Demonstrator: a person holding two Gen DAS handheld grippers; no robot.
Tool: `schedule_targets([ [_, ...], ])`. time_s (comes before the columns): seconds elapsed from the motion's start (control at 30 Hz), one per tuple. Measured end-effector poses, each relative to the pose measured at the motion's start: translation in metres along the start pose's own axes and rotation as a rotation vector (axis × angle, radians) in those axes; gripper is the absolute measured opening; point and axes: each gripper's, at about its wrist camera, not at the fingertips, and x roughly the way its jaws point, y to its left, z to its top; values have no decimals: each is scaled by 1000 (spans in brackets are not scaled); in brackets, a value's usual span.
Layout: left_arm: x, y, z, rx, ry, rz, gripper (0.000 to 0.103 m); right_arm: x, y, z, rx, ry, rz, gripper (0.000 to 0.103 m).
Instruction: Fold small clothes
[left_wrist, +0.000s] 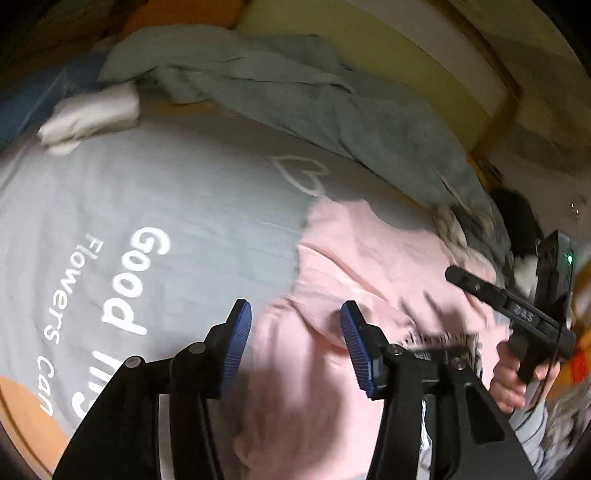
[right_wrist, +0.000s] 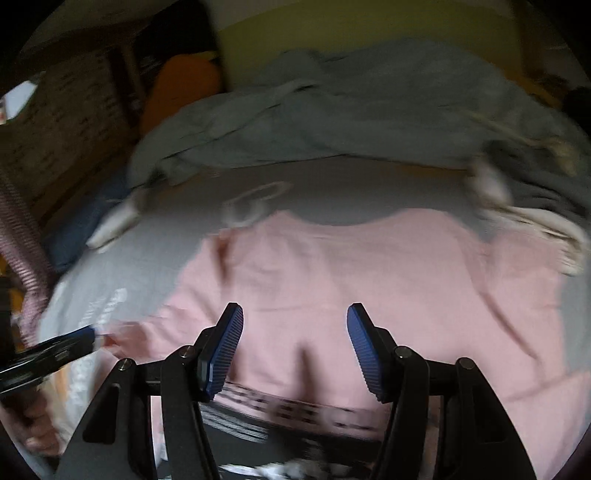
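A pink garment (left_wrist: 369, 266) lies spread on the grey bed sheet (left_wrist: 184, 192); it also shows in the right wrist view (right_wrist: 369, 273), with a patterned waistband (right_wrist: 295, 406) at its near edge. My left gripper (left_wrist: 295, 343) is open, its blue pads above the garment's left part. My right gripper (right_wrist: 295, 347) is open above the garment's near middle. The right gripper also shows from the side in the left wrist view (left_wrist: 454, 275), over the garment's right part. The left gripper shows at the left of the right wrist view (right_wrist: 92, 334), at the garment's left corner.
A crumpled grey-green blanket (left_wrist: 295, 96) lies along the back of the bed. A white folded cloth (left_wrist: 92, 114) sits at the far left. More light clothes (right_wrist: 546, 236) lie at the right. The sheet carries white lettering (left_wrist: 133, 280). A yellow wall (left_wrist: 388, 48) is behind.
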Motion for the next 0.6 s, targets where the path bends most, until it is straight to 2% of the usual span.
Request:
schedule_targets([
  [0.07,1,18,0,-96,20,-93,49,18,10,11,15,45,96,60],
  [0.1,5,28,2,-162,41,-172,49,29,15,19,24,67,130,60],
  [0.13,9,35,4,-208,59,-227,49,41,20,26,27,88,146,60],
  [0.17,13,40,4,-250,78,-249,49,53,25,35,27,112,147,60],
  [0.3,23,48,4,-290,93,-143,48,104,40,66,27,186,87,60],
  [0.33,24,50,0,-301,91,-143,46,120,42,71,23,221,73,59],
  [0.4,24,50,-3,-324,92,-189,39,145,44,76,18,296,85,40],
  [0.47,21,48,-3,-308,83,-252,38,168,47,79,16,370,164,16],
  [0.5,18,45,-2,-279,74,-256,37,172,47,80,17,378,186,8],
  [0.53,15,37,0,-227,66,-225,22,175,48,81,17,378,191,4],
  [0.57,12,28,0,-160,67,-167,0,176,47,83,22,361,182,3],
  [0.6,11,24,1,-119,61,-105,0,178,47,86,25,334,179,2],
])
